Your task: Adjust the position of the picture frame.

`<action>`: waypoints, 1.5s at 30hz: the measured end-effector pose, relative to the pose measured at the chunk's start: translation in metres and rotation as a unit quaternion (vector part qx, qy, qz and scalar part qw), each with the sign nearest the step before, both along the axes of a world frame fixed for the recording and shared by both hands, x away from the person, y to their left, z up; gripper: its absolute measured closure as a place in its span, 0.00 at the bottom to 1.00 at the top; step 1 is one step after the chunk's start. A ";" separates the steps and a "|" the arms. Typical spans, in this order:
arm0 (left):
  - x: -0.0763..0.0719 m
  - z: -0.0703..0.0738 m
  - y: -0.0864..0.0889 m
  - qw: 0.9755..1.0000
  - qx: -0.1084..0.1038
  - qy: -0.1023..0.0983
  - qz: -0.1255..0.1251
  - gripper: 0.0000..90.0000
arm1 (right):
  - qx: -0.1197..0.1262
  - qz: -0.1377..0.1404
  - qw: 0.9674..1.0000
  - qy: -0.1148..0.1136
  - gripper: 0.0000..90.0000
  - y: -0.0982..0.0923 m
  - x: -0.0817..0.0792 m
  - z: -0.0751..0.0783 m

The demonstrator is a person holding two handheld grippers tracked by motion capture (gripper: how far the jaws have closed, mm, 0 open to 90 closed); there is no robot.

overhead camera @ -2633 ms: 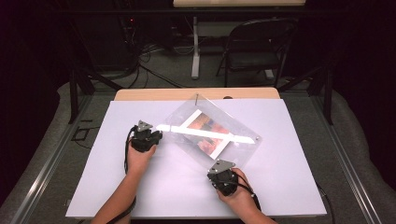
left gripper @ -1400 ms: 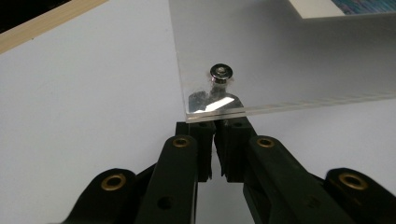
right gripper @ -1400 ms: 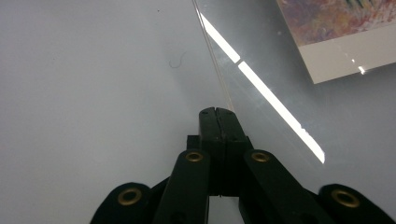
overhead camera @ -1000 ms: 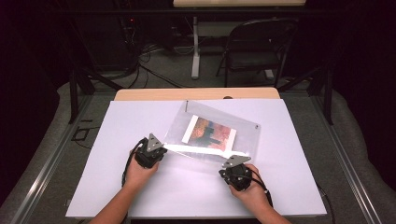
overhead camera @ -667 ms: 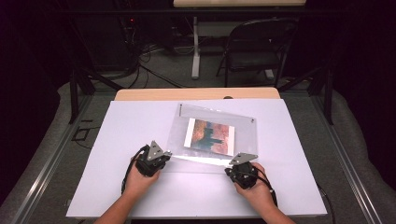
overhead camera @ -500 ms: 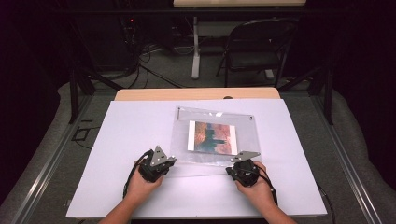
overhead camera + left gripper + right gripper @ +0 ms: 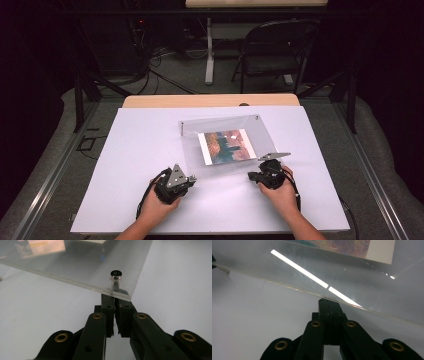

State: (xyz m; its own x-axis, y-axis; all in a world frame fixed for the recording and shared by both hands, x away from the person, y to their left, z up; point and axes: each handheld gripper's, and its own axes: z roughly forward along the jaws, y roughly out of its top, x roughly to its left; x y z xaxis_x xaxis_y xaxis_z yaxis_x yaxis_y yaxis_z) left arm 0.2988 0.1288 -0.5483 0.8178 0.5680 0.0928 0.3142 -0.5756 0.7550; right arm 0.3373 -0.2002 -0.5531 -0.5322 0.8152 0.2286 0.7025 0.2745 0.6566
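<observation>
A clear acrylic sheet [image 7: 225,131] lies square over the white table, with a colourful picture [image 7: 227,146] under its middle. A small metal post [image 7: 116,277] passes through its near left corner. My left gripper [image 7: 190,179] [image 7: 115,298] is shut on that post just below the sheet. At the sheet's near right edge, my right gripper [image 7: 256,173] [image 7: 329,300] is shut on the acrylic sheet [image 7: 317,270]. The near edge rides slightly above the table. Posts also mark the far corners [image 7: 182,123].
The white tabletop [image 7: 125,165] spreads wide on both sides of the sheet, with a wooden strip [image 7: 210,100] along its far edge. A folding chair [image 7: 272,47] and a table leg [image 7: 209,55] stand on the floor beyond.
Both hands have swung the sheet from a tilted angle to square with the table. The left hand came nearer and the right hand went rightward, both still gripping.
</observation>
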 end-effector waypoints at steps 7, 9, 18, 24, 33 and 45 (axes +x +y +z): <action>-0.013 0.000 -0.017 1.000 -0.013 0.008 -0.028 0.95 | -0.009 -0.007 1.000 0.003 1.00 0.002 0.011 0.001; -0.016 0.000 -0.021 0.999 -0.018 0.010 -0.031 0.95 | -0.015 -0.007 1.000 0.008 1.00 0.002 0.018 0.000; -0.021 -0.001 -0.039 0.999 -0.023 0.017 -0.041 0.95 | -0.040 -0.009 0.999 0.021 1.00 0.000 0.036 0.004; -0.024 -0.001 -0.054 0.998 -0.027 0.019 -0.046 0.95 | -0.047 -0.020 0.998 0.026 1.00 -0.006 0.043 0.006; -0.025 -0.002 -0.070 0.998 -0.034 0.024 -0.054 0.95 | -0.053 -0.034 0.998 0.024 1.00 -0.014 0.046 0.006; -0.025 -0.001 -0.067 0.997 -0.038 0.021 -0.056 0.93 | -0.022 -0.038 0.999 0.012 1.00 -0.018 0.039 0.004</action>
State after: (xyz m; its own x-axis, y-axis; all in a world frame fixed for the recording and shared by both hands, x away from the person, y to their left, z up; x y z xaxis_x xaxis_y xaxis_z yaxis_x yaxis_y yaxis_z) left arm 0.2733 0.0614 -0.5496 0.8791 0.4764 0.0166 0.2836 -0.5507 0.7850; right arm 0.3760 -0.2179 -0.5487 -0.4625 0.8628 0.2040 0.7385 0.2475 0.6272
